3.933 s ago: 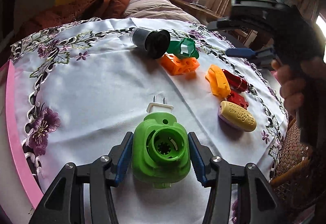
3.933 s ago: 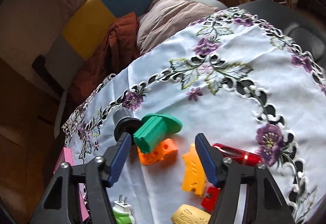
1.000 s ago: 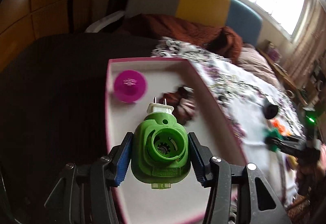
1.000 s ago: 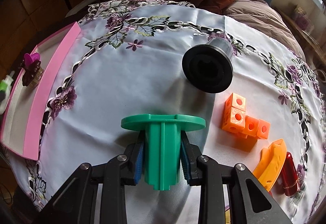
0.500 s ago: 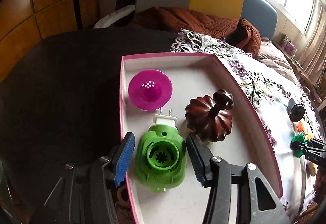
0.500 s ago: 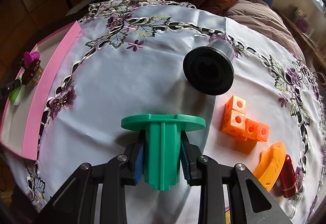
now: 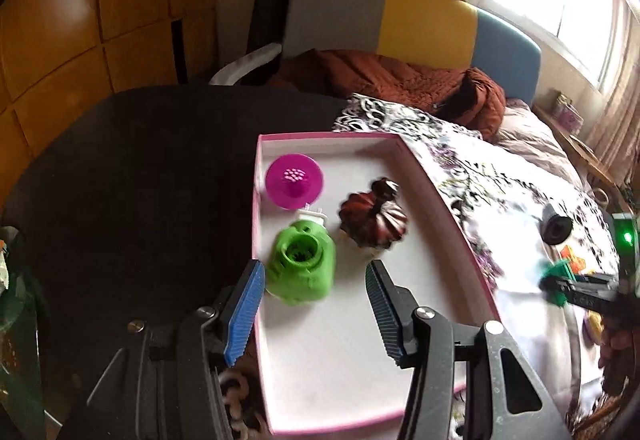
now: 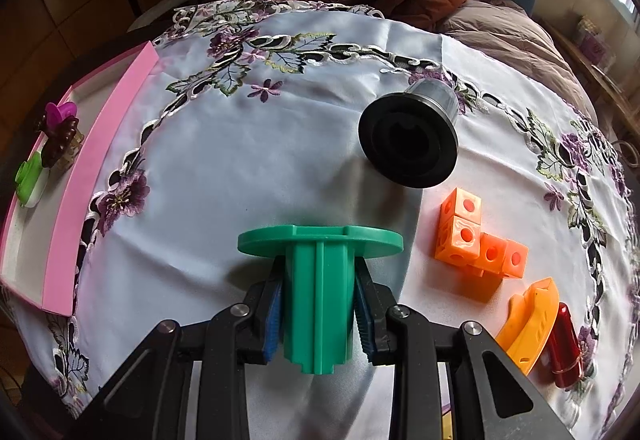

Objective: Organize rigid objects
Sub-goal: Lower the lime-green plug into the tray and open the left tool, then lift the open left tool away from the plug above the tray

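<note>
My left gripper (image 7: 314, 306) is open and empty, just behind the green plug-in device (image 7: 302, 266), which lies in the pink-rimmed tray (image 7: 452, 216) beside a magenta disc (image 7: 294, 186) and a dark red pumpkin piece (image 7: 374, 222). My right gripper (image 8: 318, 310) is shut on a teal flanged spool (image 8: 320, 276), held above the white embroidered cloth. The same tray (image 8: 64, 236) shows at the far left of the right wrist view.
On the cloth lie a black and grey cylinder (image 8: 412, 142), orange linked cubes (image 8: 476, 240), an orange curved piece (image 8: 530, 316) and a red cylinder (image 8: 564, 346). A dark table top (image 7: 132, 176) lies left of the tray. A sofa with a brown blanket (image 7: 384, 80) stands behind.
My left gripper carried the green device over the tray, set it down, opened and drew back. My right gripper keeps hold of the teal spool and has barely moved.
</note>
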### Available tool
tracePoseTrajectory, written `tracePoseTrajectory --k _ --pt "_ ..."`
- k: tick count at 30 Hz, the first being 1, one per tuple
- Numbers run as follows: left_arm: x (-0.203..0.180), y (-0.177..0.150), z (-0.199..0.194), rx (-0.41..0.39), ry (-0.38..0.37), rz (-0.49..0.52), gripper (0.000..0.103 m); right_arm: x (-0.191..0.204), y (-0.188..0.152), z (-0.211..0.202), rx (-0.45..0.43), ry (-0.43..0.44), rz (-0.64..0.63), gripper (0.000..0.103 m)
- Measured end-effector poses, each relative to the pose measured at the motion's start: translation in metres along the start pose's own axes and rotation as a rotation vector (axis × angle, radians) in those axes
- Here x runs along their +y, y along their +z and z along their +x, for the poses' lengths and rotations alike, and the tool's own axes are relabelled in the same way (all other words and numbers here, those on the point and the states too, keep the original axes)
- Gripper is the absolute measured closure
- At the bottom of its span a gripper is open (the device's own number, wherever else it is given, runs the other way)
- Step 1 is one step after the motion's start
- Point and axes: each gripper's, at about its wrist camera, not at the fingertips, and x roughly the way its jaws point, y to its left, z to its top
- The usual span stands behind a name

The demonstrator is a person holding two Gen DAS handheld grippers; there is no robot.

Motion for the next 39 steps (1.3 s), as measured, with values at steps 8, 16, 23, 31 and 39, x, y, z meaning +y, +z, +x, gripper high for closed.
tracePoseTrajectory --k 8,16,23,31,39 --pt "-0.016 -0.011 -0.014 -0.005 -0.016 0.049 0.05 -0.002 0.001 -0.001 0.008 0.023 0.023 0.061" --pt "-0.024 -0.021 -0.016 0.01 -0.024 0.068 0.05 -0.001 0.002 -0.001 0.008 0.028 0.028 0.058" --pt "-0.031 -0.027 -0.016 0.022 -0.033 0.088 0.05 -0.001 0.002 -0.003 -0.004 0.003 0.017 0.072" --pt "-0.035 -0.028 -0.017 0.021 -0.046 0.105 0.05 0.002 0.002 -0.002 -0.01 -0.02 -0.008 0.072" --pt "-0.03 -0.027 -0.016 0.022 -0.06 0.094 0.05 0.005 0.0 -0.001 -0.016 -0.036 -0.024 0.072"
